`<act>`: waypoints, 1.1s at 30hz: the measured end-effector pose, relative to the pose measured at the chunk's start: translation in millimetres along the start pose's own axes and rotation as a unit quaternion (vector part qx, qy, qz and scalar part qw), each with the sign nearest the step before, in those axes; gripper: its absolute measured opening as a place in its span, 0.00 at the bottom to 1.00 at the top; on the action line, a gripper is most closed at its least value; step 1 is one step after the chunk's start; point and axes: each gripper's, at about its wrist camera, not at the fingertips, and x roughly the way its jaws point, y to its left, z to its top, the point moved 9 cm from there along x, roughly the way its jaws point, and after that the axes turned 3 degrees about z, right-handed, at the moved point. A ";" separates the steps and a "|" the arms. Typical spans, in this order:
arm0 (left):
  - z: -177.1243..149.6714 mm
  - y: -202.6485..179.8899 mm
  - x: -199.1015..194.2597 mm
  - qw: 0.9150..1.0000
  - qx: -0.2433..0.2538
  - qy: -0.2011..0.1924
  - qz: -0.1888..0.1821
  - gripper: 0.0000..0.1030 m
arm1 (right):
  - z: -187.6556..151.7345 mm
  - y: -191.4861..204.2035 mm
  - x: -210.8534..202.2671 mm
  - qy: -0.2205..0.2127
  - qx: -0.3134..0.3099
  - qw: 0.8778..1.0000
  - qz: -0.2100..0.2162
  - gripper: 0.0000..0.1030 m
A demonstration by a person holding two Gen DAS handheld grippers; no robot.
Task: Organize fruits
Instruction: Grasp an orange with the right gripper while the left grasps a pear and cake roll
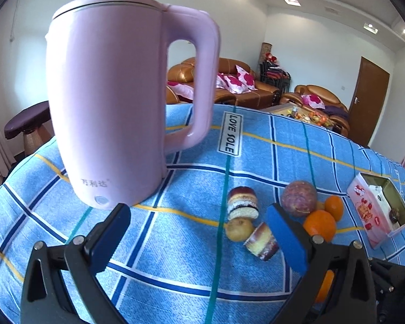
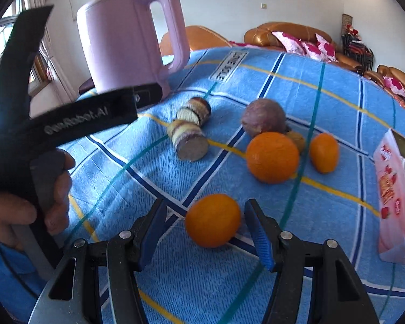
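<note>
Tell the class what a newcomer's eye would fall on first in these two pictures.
The tall pink kettle dominates, standing at the far left of the blue checked tablecloth. Next come the bright fruits: one orange lies between the open fingers of the right gripper, with two more oranges beyond it.

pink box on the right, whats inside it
The left wrist view looks into the open pink box: a white carton at the far end and a dark round item near the front. The near wall hides the box floor.
</note>
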 end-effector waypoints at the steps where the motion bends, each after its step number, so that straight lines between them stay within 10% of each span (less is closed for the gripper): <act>1: -0.7 -3.1 0.1 1.000 0.006 0.000 -0.002 0.99 | 0.1 -0.5 -1.6 -0.003 0.002 1.000 0.002 0.60; 7: -7.6 -23.4 1.3 0.998 0.057 0.005 -0.011 0.99 | -4.2 -0.6 -3.6 0.006 -0.028 0.999 -0.020 0.40; 22: -34.7 -60.8 27.0 0.988 0.089 0.098 -0.083 0.58 | 9.9 -63.6 -35.6 -0.064 0.080 0.995 -0.011 0.40; 33: -39.1 -61.2 36.8 0.986 0.061 0.124 -0.096 0.54 | 10.3 -61.9 -43.8 -0.076 0.071 0.994 -0.015 0.40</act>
